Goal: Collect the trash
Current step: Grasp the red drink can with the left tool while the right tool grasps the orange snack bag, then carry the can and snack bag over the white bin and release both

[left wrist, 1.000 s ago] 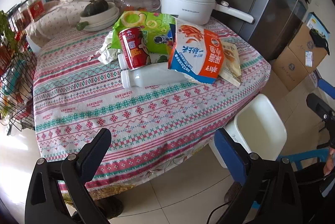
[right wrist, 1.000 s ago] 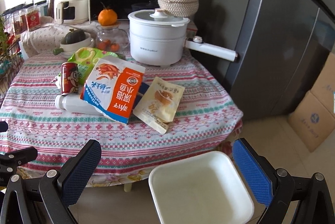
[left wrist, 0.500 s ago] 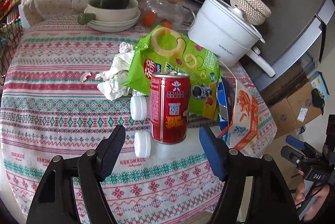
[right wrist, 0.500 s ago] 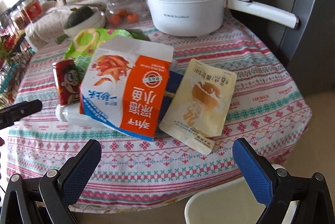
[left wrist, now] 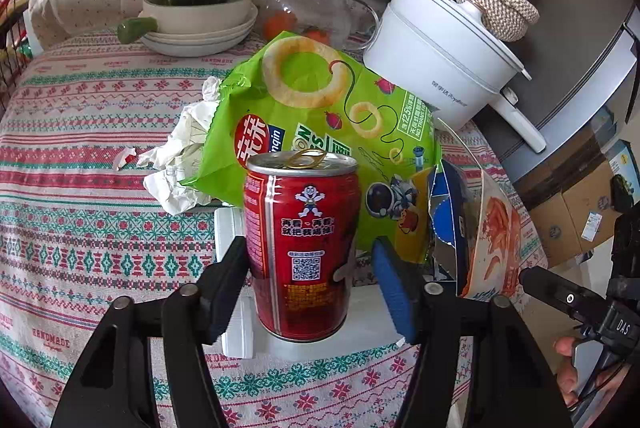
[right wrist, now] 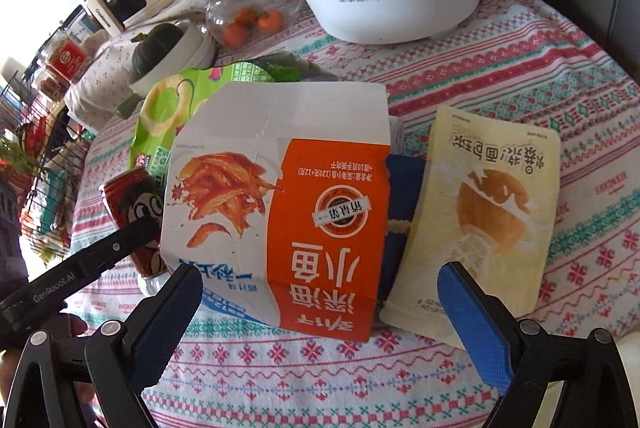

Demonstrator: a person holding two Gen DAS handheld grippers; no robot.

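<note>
A red drink can (left wrist: 304, 228) stands upright, partly on a lying white plastic bottle (left wrist: 364, 312). My left gripper (left wrist: 310, 248) straddles the can with its jaws closing; a small gap still shows beside the right pad. Behind the can lie a green chip bag (left wrist: 320, 100) and crumpled paper (left wrist: 180, 164). My right gripper (right wrist: 320, 274) hangs open just above the near edge of an orange-and-white snack bag (right wrist: 288, 212), with a pale yellow pouch (right wrist: 492, 212) to its right. The can (right wrist: 128, 200) shows at the left of that view, partly behind a left gripper finger (right wrist: 100, 256).
A white electric pot (left wrist: 440, 60), a glass jar topped by an orange (left wrist: 320, 0) and a bowl holding a green squash (left wrist: 196, 8) crowd the back of the patterned tablecloth (left wrist: 80, 228). Cardboard boxes (left wrist: 580, 212) stand on the floor at right. A wire rack (right wrist: 40, 148) is at left.
Both grippers came down and in over the table. The left jaws narrowed from wide to close around the red can. The right gripper now hovers over the snack bag, still wide.
</note>
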